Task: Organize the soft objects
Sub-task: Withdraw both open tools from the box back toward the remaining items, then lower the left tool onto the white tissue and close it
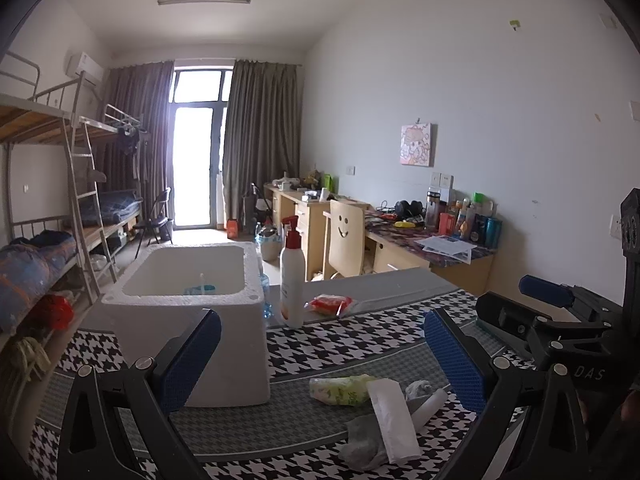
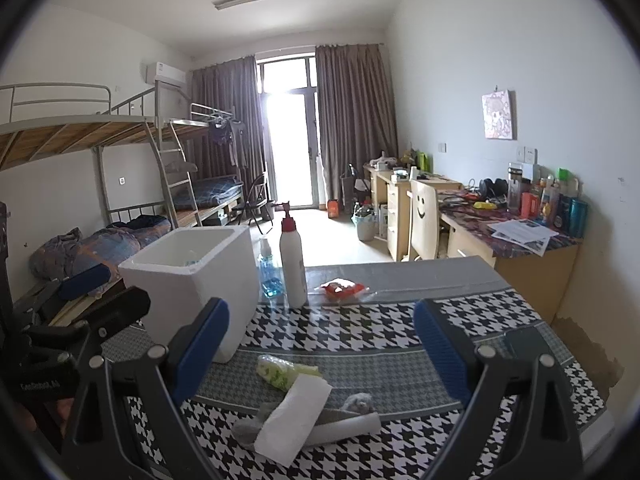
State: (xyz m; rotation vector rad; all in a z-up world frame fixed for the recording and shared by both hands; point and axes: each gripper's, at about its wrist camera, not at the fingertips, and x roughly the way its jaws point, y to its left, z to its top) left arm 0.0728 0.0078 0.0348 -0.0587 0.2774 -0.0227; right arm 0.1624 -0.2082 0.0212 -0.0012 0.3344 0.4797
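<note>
Left wrist: my left claw [image 1: 322,354] wide open, empty; white tissue pack [image 1: 392,420] ahead between its fingers, foam box [image 1: 192,300] ahead-left.

Right wrist: my right claw [image 2: 320,344] wide open, empty; tissue pack below-centre. Likely light, squashy; pinch mid-body.

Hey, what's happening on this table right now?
A person holds two tongs above a houndstooth-patterned table, both open and empty. The left tongs and right tongs point at a small heap of soft things: a green-printed packet, a white folded tissue and a grey cloth. A white foam box stands open to the left, beside a pump bottle. Nothing is grasped yet.
</note>
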